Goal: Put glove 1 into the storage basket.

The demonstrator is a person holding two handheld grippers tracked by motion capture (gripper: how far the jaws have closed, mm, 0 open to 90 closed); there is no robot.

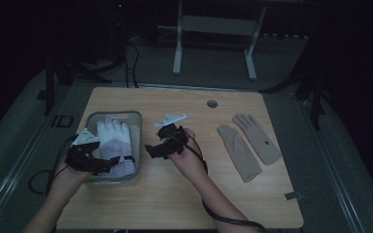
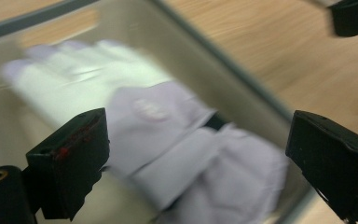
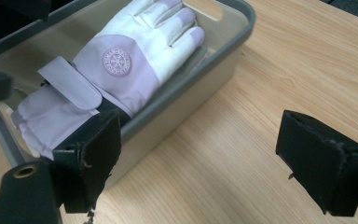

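Right gripper: jaws spread wide, nothing between them, over bare wooden table. Grey bin lies just beyond its left jaw, holding a white and lilac winter glove, cuff toward that jaw. Left gripper: jaws spread, empty, above the glove's cuff inside the bin. Two beige gloves lie on the table well apart from both grippers.
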